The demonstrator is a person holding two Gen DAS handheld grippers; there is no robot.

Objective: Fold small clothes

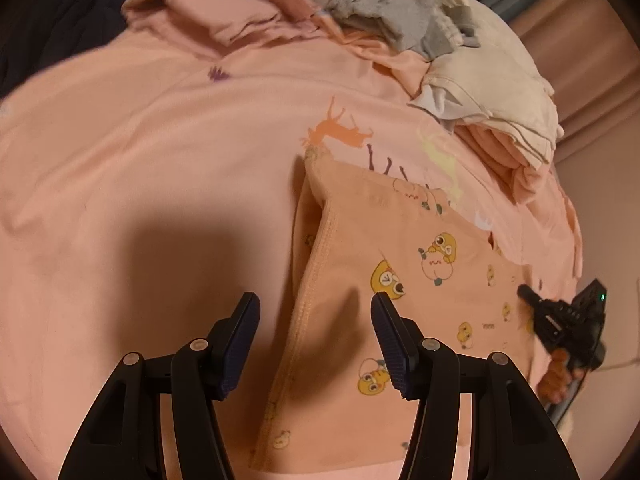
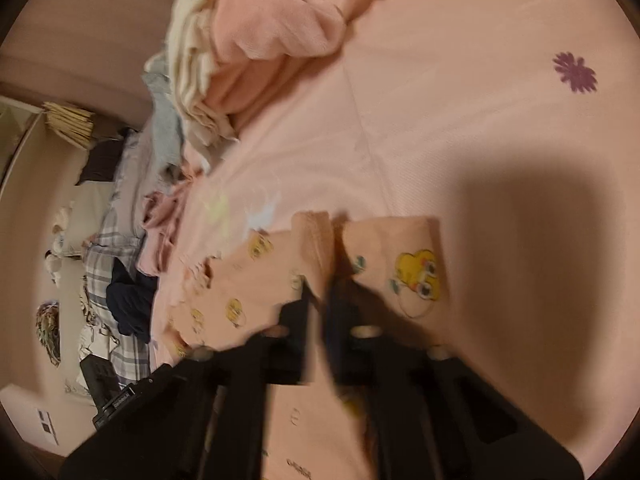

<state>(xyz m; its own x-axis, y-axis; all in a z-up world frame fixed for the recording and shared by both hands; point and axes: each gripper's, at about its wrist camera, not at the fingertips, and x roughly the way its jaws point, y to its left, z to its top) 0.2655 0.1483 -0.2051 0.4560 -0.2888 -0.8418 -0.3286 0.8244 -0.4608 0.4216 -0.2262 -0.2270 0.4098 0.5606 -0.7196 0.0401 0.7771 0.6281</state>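
A small peach garment (image 1: 400, 280) printed with yellow cartoon figures lies on the pink bed sheet (image 1: 140, 140). Its stitched hem runs up between the fingers of my left gripper (image 1: 314, 304), which hangs open just above it, pads clear of the cloth. My right gripper (image 1: 528, 296) appears at that view's right edge, at the garment's far side. The right wrist view is blurred: there my right gripper (image 2: 318, 296) is shut, pinching a raised ridge of the same garment (image 2: 400, 248).
Piled clothes sit at the sheet's far side: cream pieces (image 1: 500, 80), a grey one (image 1: 408, 12), folded pink ones (image 1: 232, 12). Dark blue cloth (image 1: 60, 20) lies at the upper left. Beyond the bed's edge, checked and dark fabrics (image 2: 116, 264) clutter the floor.
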